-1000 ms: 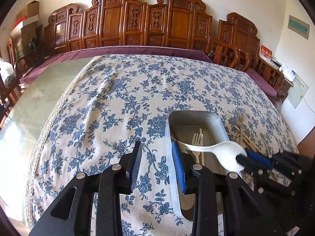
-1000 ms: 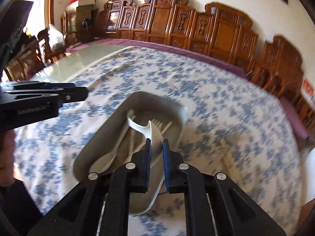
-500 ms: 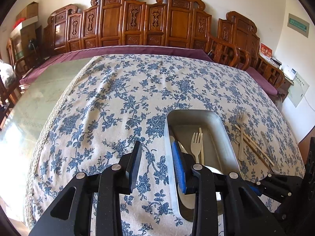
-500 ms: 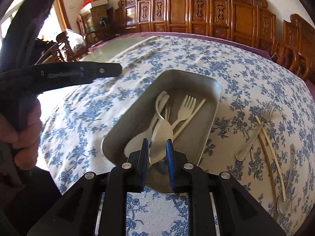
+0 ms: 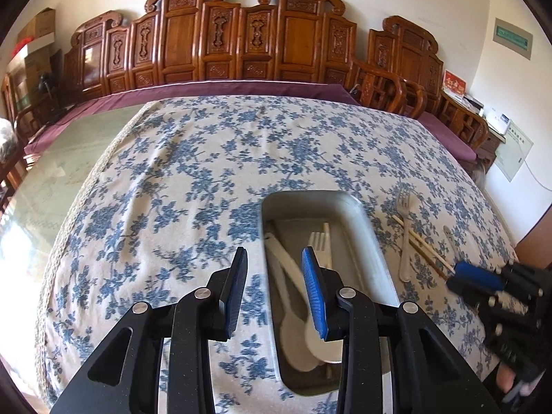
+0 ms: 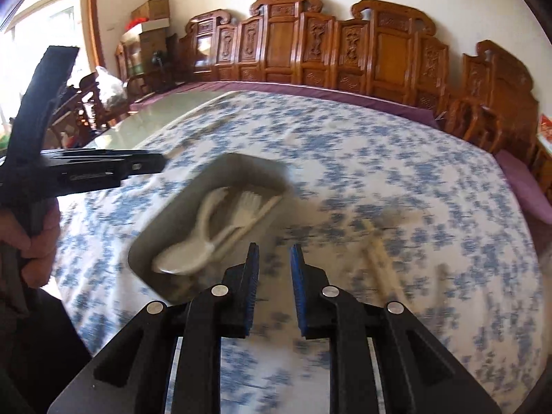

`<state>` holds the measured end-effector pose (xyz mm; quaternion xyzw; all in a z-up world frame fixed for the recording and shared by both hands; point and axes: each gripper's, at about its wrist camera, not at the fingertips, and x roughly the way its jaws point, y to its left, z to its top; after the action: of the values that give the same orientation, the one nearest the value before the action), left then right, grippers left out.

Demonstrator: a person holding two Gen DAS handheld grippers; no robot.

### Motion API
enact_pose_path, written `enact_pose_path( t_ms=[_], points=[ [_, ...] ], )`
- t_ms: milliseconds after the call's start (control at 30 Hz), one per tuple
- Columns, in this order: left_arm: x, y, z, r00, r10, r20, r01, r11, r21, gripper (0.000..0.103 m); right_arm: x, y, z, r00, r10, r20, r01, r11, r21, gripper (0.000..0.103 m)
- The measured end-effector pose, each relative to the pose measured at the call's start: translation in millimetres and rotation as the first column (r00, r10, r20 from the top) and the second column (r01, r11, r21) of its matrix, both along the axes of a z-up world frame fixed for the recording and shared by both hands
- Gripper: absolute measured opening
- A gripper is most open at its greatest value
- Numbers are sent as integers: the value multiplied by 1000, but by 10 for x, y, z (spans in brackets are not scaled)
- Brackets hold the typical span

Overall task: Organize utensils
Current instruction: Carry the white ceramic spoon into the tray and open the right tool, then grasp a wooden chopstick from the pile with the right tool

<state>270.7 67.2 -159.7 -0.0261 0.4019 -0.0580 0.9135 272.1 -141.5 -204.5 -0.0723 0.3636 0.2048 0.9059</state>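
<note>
floral tablecloth [image 5: 193,179], carved wooden chairs [image 5: 220,38]

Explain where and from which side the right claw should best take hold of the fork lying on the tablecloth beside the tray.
Probably the fork is best gripped at mid-handle, from above, with the jaws across its narrow width. It lies flat on the tablecloth, tines pointing away, and the chopsticks cross near the handle, so a grip nearer the handle's end, clear of them, looks safer. The right claw is open and empty.
</note>
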Motion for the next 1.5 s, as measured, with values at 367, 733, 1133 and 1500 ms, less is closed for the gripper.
enact_pose_path(
  t_ms=[367,733,1133,1500],
  points=[
    [9,-507,-51,996,-93,10,93,996,14,63,303,-934,-86,986,-164,9,165,986,-20,21],
    [-20,-836,-116,988,-155,6,154,988,11,72,510,-1065,-603,983,-156,-99,151,987,-53,21],
    [-73,-1114,-214,978,-209,-16,209,977,33,72,544,-945,-874,983,-109,-145,93,989,-118,9],
    [-120,-1271,-242,974,-224,-17,225,972,73,72,330,-1310,-644,975,-120,-186,123,992,0,6]
  ],
)
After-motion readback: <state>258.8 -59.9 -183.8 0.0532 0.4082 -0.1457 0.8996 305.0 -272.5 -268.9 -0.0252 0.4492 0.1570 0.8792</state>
